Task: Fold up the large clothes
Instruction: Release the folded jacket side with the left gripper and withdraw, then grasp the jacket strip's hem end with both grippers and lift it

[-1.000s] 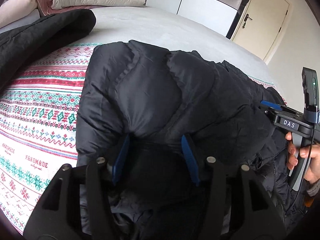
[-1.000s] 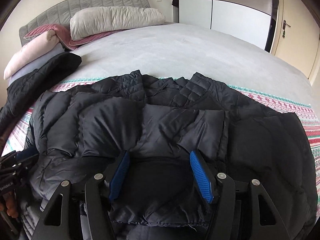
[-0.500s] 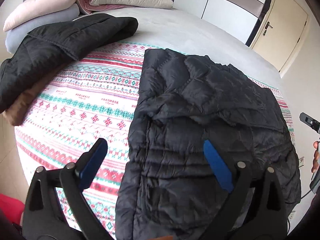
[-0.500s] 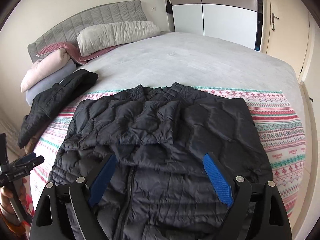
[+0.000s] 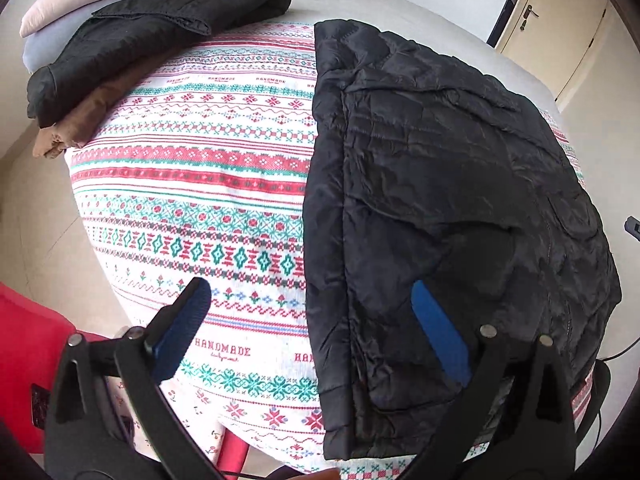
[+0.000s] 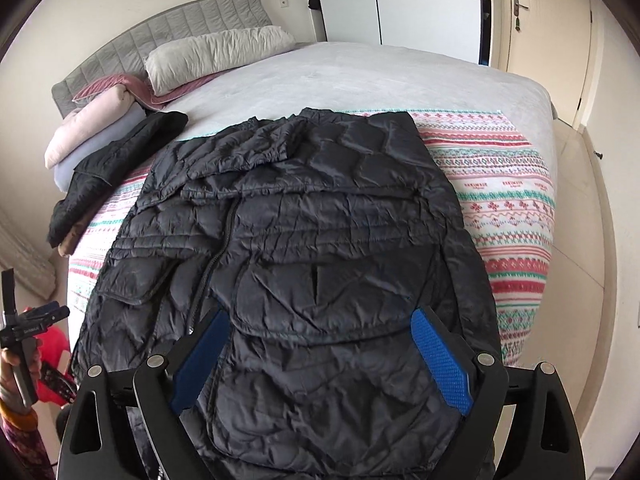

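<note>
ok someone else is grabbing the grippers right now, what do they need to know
Left gripper: open, empty, above the near left edge of the black puffer jacket.
Right gripper: open, empty, over the jacket's hem.
The jacket lies on the patterned blanket, front up, both sleeves folded across the chest.
A second dark jacket sits folded by the pillows.
Done: sleeves in.
Left: probably fold the hem up toward the collar, then set it aside.

We hold our left black two-finger gripper with blue pads point(image 5: 308, 324) and our right black two-finger gripper with blue pads point(image 6: 320, 356) both spread wide and gripping nothing, our left hand point(image 6: 16, 364) clasping its handle upright.
</note>
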Demonstrator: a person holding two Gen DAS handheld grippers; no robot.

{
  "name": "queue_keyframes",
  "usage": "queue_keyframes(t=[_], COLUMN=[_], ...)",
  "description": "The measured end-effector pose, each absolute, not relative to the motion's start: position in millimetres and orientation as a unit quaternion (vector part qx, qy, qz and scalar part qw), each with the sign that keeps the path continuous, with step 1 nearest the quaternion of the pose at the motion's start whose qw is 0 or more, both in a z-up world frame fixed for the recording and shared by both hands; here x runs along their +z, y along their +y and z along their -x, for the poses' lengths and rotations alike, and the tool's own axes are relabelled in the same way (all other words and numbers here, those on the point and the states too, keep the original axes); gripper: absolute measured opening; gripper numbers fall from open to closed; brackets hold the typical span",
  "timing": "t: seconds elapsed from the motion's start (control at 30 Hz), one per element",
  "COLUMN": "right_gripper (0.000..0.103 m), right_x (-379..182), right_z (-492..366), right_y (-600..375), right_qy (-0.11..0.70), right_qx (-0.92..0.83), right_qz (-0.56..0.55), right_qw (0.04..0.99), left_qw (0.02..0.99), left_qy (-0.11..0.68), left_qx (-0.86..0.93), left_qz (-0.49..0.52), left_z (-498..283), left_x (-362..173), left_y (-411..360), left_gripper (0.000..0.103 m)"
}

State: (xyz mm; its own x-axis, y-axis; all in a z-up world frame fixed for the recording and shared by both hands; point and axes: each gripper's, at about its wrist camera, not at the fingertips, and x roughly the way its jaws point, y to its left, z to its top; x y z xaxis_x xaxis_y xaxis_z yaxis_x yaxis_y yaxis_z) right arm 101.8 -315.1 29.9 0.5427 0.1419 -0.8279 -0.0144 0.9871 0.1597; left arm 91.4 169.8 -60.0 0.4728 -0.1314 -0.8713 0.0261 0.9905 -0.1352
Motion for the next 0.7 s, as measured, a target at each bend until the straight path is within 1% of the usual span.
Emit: queue_keyframes(t=[0.3,0.53,0.7], right_gripper=[0.094,0.094,0.094], right_x=[12,-1,-15], right_z=[-47,-24,-18], right_y=[-351,-390,-429], right_qy=[0.485,0.487,0.491], right_qx=[0.030,0.014,0.013], right_qz=[-0.097,-0.132,-0.170], right_qw=[0.868,0.864,0.854], left_qw=[0.836,0.833,0.806], left_qy=[0.540,0.534,0.566], left_qx=[-0.063,-0.099,-0.127], left_qz=[0.072,0.101,0.118], left_z=[-72,-57,-55], left_x=[-87,-94,-103], left_y=[165,164,163], left_gripper=[0.100,0.100,0.100])
